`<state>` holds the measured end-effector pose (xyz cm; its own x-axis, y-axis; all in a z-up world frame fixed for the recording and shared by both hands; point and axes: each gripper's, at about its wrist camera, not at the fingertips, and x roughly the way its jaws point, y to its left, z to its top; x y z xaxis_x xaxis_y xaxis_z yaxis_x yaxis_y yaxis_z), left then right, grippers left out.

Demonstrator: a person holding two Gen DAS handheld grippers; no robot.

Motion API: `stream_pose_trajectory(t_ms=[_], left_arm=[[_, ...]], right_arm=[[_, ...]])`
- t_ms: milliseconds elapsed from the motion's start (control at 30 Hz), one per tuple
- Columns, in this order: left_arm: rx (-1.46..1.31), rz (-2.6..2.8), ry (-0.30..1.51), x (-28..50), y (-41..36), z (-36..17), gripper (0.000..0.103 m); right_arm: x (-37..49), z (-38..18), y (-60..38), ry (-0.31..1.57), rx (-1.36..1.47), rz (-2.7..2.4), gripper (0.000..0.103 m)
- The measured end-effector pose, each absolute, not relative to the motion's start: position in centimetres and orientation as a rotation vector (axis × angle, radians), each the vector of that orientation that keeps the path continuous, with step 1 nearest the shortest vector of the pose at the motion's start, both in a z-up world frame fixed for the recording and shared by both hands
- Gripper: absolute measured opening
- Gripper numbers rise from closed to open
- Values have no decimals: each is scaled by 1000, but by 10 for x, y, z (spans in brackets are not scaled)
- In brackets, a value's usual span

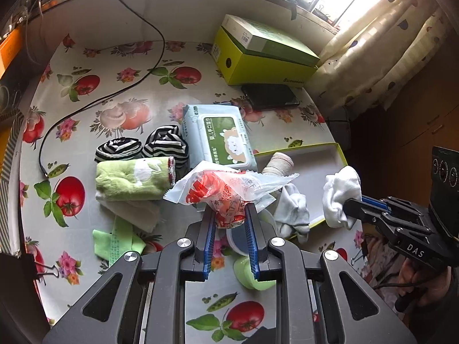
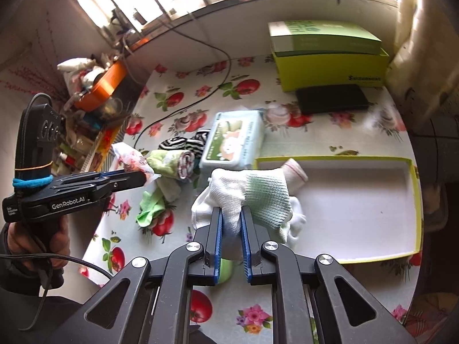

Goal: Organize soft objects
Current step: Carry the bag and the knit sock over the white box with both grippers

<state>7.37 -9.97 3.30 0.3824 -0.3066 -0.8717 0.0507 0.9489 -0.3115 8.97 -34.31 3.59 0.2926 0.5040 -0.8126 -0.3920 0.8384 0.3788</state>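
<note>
Early stage. Left gripper (image 1: 229, 215) jaws pinch a red-printed plastic bag (image 1: 226, 189); right gripper (image 2: 231, 218) jaws clamp a white glove (image 2: 249, 195). Beyond them the tray (image 2: 358, 206) holds a cloth roll (image 2: 294, 172); towel (image 1: 132, 179) and striped socks (image 1: 143, 146) remain outside.

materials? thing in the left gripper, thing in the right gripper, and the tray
Bag in the left gripper: thin crinkly plastic film, translucent with red print, glossy creases.
Glove in the right gripper: knit fabric, white and pale green, visible ribbed stitches, matte.
Tray: looks like cardboard, yellow-green rim, matte white inside.
</note>
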Motion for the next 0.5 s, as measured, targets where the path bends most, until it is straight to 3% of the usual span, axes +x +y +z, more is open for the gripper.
stream_pose_trajectory(t_ms=[500], left_arm=[[-152,-298,1196,97,-165,33,21]], right_arm=[[111,11,-410,1140,212,487,12]])
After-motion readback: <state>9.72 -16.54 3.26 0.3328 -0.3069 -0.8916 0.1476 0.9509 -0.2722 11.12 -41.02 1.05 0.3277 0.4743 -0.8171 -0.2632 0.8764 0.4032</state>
